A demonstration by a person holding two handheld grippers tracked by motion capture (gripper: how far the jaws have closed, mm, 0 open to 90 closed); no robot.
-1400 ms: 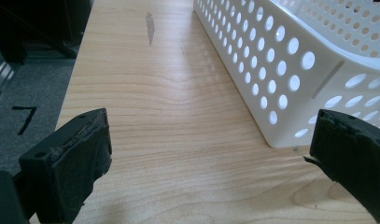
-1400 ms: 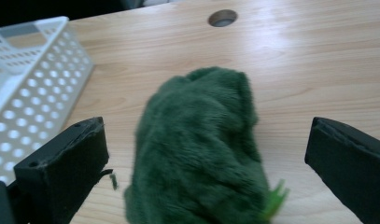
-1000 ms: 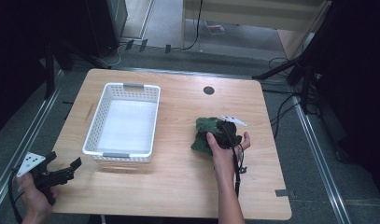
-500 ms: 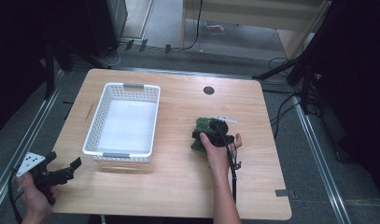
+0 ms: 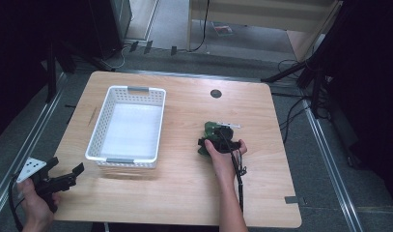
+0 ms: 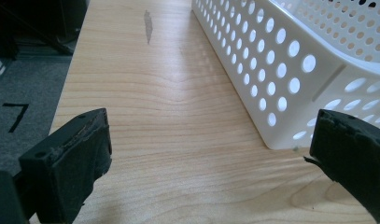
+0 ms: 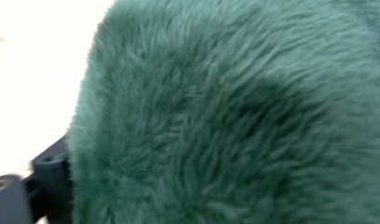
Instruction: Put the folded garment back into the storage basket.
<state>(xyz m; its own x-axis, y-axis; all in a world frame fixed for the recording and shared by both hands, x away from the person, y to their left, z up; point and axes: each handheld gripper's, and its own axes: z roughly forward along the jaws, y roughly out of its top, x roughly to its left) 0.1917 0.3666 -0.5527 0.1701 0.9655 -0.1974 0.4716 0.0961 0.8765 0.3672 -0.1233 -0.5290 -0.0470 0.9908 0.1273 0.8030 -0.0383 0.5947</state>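
A green plush toy lies on the wooden table, right of the middle. My right gripper is on it from the near side, held by a hand. In the right gripper view green fur crowds the space between the jaws, and one black jaw edge shows at the lower left. It looks shut on the toy. My left gripper hovers open by the table's near left corner. Its jaws stand wide apart with only bare wood between them.
A white perforated basket stands empty on the left half of the table; its corner is just ahead of the left gripper. A round cable hole sits near the far edge. Floor rails and stands flank the table.
The right hand and gripper have shifted left onto the plush toy, which now looks bunched and sits a little farther left. The left gripper has stayed put.
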